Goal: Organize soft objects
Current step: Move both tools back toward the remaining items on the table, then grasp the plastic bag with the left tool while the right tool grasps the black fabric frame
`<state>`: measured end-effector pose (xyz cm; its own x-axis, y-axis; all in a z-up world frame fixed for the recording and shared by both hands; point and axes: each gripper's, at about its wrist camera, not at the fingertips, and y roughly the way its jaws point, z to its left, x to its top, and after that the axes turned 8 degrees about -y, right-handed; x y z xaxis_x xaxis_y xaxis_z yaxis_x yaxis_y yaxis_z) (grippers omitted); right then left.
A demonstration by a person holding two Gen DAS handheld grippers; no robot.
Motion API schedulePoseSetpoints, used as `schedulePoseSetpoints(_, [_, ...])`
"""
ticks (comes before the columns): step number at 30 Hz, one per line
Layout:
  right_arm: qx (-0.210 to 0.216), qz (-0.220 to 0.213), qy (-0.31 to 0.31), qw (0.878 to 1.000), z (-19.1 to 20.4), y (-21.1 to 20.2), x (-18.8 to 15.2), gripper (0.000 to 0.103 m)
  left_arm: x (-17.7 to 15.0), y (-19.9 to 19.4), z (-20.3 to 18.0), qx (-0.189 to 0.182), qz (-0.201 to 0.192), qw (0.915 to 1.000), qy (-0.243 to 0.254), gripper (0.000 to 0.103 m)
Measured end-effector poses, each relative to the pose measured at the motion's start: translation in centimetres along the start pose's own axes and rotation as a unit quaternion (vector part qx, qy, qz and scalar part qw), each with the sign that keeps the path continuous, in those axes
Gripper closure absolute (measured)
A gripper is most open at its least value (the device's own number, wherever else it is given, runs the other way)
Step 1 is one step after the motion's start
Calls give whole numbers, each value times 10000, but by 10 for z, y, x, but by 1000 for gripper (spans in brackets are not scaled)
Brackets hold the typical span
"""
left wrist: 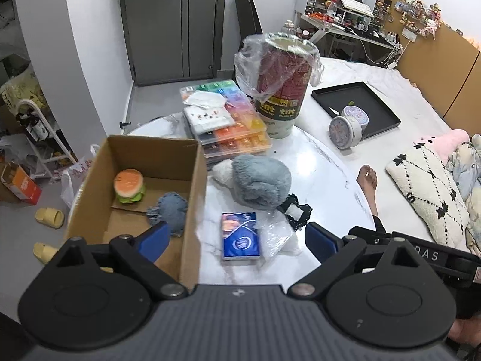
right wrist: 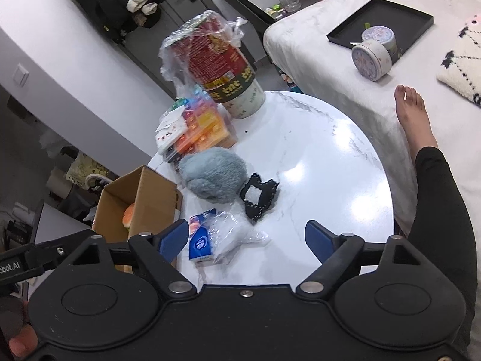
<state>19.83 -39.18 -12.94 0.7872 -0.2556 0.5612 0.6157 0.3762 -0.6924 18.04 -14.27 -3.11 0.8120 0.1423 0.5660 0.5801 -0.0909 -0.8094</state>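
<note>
White marble table (left wrist: pixel 315 162) with cardboard box (left wrist: pixel 156 162) at its left edge.
Burger toy (left wrist: pixel 130 186) and blue knit piece (left wrist: pixel 171 210) lie inside the box; grey plush (left wrist: pixel 260 182) rests on the table. Left gripper (left wrist: pixel 237 240) and right gripper (right wrist: pixel 246 237) both gape apart, gripping nothing.

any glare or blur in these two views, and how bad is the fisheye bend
Left wrist view: bright ceiling-light glare patches on the white table; door and wall lines bow outward; the cardboard box near edge looks slightly smeared. Right wrist view: similar glare on the table, strong bend at the bed edge, and the clear plastic bag near the fingers is blurred.
</note>
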Motion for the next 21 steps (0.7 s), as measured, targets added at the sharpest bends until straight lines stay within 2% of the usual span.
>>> schedulePoseSetpoints(11, [61, 178, 341, 9992, -30, 28, 4, 42, -2, 65, -26, 50, 473, 9988, -89, 24])
schedulePoseSetpoints(21, [117, 323, 566, 9978, -55, 51, 8, 41, -12, 129, -37, 280, 873, 9957, -102, 31])
